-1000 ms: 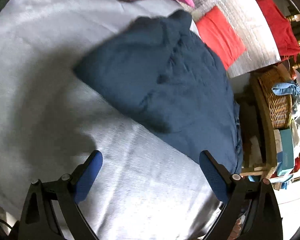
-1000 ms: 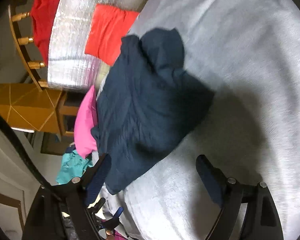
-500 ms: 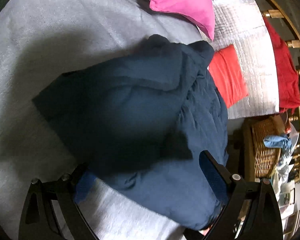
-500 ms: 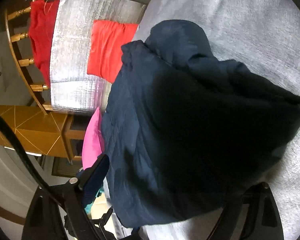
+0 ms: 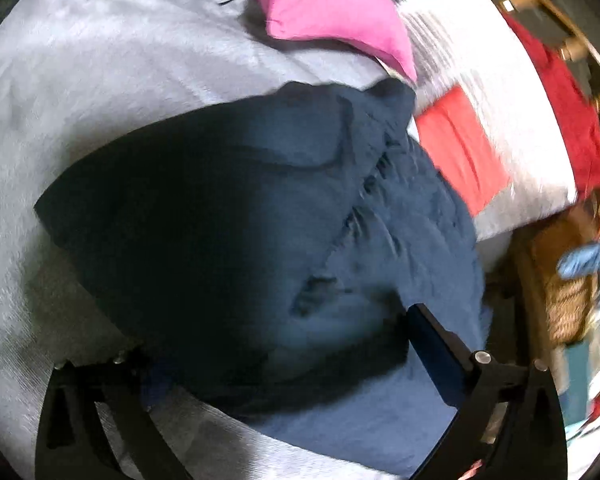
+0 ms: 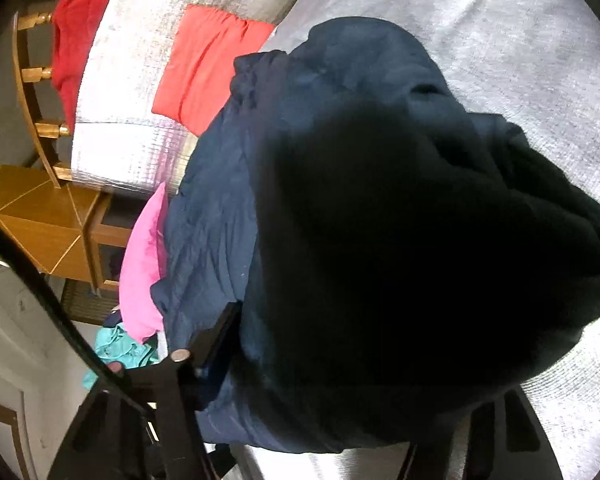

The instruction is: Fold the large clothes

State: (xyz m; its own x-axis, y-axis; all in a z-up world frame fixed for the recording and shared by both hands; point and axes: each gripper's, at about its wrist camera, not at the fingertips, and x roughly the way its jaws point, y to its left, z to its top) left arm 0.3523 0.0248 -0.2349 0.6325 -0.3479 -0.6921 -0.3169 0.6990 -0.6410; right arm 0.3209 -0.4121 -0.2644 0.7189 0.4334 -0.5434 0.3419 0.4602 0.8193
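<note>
dark navy fabric garment (image 5: 260, 232) bunched mid-frame on pale grey bedsheet (image 5: 80, 80) | left gripper (image 5: 284, 356) spread wide, cloth lying between its fingers | right gripper (image 6: 340, 392) mostly buried in cloth, state cannot be told | pink pillow (image 5: 332, 4) top centre | red folded cloth (image 5: 464, 148) on silver quilted mat (image 5: 496, 80), upper right

Within the last second both grippers have closed in on the navy garment (image 5: 260, 216): the left gripper (image 5: 276, 364), earlier over bare grey bedsheet (image 5: 100, 80), now straddles its edge, and the cloth now fills the right gripper (image 6: 364, 360) view, hiding its right finger.
</note>
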